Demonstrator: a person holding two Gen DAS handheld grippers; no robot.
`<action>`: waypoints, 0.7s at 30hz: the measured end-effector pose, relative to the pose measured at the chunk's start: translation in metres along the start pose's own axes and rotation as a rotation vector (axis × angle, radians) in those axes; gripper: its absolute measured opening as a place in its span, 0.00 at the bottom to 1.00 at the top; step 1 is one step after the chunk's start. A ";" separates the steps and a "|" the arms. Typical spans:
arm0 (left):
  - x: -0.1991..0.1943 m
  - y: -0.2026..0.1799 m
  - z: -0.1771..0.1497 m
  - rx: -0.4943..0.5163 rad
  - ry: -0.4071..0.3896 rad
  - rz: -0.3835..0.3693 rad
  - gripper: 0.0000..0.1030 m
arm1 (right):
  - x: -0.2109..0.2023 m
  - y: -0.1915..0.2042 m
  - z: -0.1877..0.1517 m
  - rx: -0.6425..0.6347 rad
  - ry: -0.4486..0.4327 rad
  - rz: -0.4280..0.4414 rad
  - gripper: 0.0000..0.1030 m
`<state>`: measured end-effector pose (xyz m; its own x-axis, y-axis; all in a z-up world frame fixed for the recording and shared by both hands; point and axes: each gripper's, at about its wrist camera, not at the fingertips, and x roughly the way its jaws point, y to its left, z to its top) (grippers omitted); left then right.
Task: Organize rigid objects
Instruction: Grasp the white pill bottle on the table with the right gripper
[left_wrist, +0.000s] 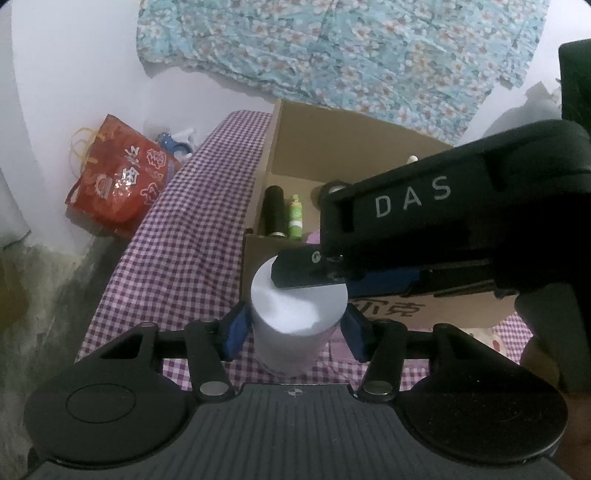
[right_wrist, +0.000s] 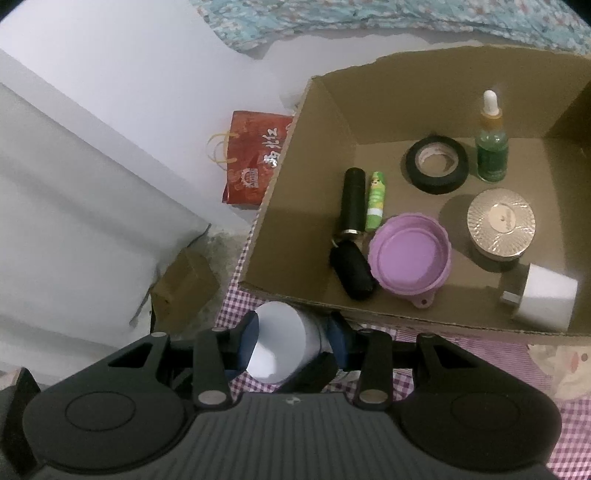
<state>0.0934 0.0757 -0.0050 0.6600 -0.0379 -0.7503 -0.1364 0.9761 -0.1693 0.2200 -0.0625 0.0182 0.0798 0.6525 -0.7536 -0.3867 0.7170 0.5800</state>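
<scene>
Over the checked cloth (left_wrist: 177, 229), both tools, left (left_wrist: 299, 328) and right (right_wrist: 291, 338), clamp one white cylinder (left_wrist: 295, 314).

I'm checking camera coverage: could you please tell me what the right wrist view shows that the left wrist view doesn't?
Only the right wrist view shows the tape roll, dropper bottle, purple lid and round jar. Only the left wrist view shows the right gripper's body. Both show the white cylinder, cardboard box, red bag and green tube.
</scene>
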 end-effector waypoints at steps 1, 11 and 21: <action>-0.001 0.000 0.000 0.000 0.003 0.001 0.51 | 0.000 0.000 0.000 0.001 0.000 0.001 0.43; -0.033 -0.009 0.000 0.023 -0.020 0.002 0.51 | -0.024 0.009 -0.012 0.003 -0.021 0.018 0.43; -0.101 -0.029 0.017 0.086 -0.151 0.016 0.51 | -0.093 0.042 -0.022 -0.058 -0.144 0.100 0.43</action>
<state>0.0433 0.0552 0.0864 0.7623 0.0040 -0.6472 -0.0883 0.9913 -0.0980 0.1763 -0.0978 0.1060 0.1675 0.7510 -0.6387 -0.4509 0.6345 0.6278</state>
